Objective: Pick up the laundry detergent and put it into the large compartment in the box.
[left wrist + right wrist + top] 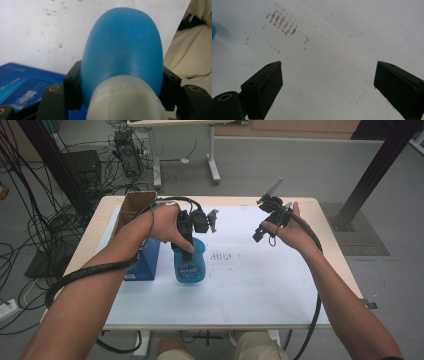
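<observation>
Surface: white table top, faint brown smudges near its middle.
Bottle: blue bottle left of centre, just beside a blue box; upright, long axis vertical, white neck on top.
Left gripper: clamped on the bottle's shoulder.
Right gripper: jaws wide, nothing between, above bare table.
Room: open surface right of the bottle; cardboard box at the far left corner.

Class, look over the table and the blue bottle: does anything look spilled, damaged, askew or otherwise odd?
Nothing is spilled or broken. The blue bottle hangs upright in the left tool, which is shut on it just below the white cap. The only blemish is a patch of small brownish marks on the white tabletop.
</observation>
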The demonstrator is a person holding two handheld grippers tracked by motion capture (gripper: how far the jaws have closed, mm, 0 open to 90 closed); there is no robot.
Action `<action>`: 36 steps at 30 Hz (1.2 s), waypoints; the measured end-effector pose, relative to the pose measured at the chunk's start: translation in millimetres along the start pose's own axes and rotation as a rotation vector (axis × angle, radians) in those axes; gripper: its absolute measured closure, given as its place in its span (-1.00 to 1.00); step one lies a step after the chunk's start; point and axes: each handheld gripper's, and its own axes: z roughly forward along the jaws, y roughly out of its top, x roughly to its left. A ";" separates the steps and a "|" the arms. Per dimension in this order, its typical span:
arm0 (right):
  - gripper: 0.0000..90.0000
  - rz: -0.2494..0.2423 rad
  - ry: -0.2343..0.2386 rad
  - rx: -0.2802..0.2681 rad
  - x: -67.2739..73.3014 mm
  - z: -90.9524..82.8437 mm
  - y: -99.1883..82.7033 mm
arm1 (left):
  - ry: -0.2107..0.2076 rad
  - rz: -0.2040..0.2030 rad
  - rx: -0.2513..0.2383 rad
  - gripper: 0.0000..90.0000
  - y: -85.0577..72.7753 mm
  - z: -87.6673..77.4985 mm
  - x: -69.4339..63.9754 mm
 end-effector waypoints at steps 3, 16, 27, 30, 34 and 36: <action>-0.81 0.000 0.001 -0.007 -0.3 -2.2 -1.3 | 0.034 -0.086 -0.015 -0.17 -0.4 -21.5 -0.4; -0.80 -0.009 0.008 -0.019 0.2 -8.3 -4.6 | 0.100 -0.562 -0.102 -0.17 -31.3 -110.4 21.6; -0.80 -0.029 0.019 -0.025 2.3 -8.9 -2.7 | 0.106 -0.892 -0.164 -0.17 -91.4 -167.2 42.8; -0.80 -0.033 0.021 -0.022 3.3 -7.5 -1.0 | 0.114 -0.959 -0.176 -0.17 -107.7 -178.9 46.1; -0.80 -0.040 0.025 -0.017 5.2 -6.3 2.4 | 0.128 -1.073 -0.166 -0.17 -121.4 -192.7 52.3; -0.80 -0.039 0.028 -0.017 6.1 -6.5 3.5 | 0.125 -1.132 -0.158 -0.17 -128.9 -199.0 56.7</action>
